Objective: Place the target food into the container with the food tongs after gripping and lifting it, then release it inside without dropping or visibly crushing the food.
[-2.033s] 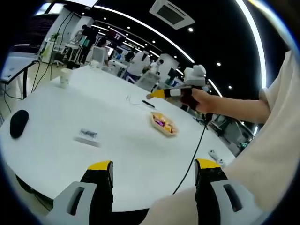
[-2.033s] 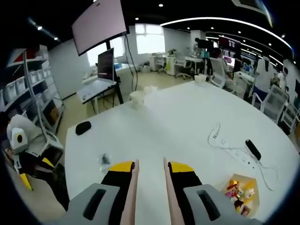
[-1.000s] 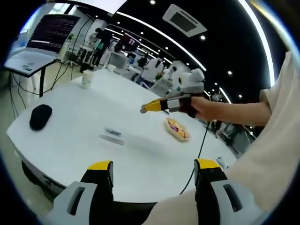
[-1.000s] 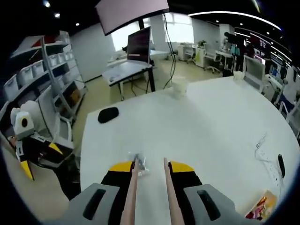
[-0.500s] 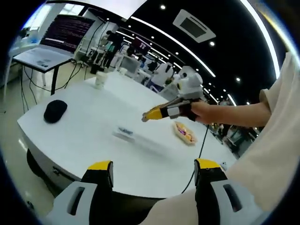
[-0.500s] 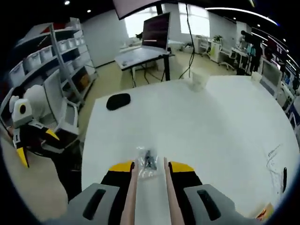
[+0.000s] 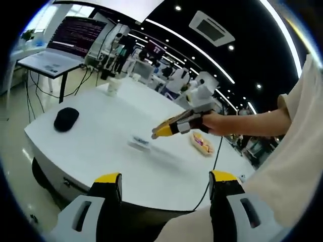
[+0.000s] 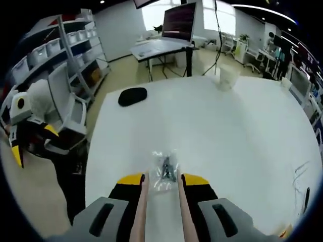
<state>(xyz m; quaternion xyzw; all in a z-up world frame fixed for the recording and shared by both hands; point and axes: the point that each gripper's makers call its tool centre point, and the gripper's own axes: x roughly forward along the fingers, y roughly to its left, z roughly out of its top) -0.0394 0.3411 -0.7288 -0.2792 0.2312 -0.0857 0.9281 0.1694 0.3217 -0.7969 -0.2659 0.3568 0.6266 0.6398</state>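
Lining up my right gripper [image 8: 160,177], its tongs [image 8: 140,201] slightly parted over the clear food packet [image 8: 164,171] on the white table [image 8: 227,131] (squeeze gently); my left gripper [image 7: 164,181] stays spread wide.

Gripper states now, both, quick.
Left gripper: open, empty.
Right gripper: shut on tongs, tips at the clear packet.

Open office: white table [image 8: 242,126], shelving [image 8: 55,45], desks, black ceiling with strip lights [image 7: 202,43]
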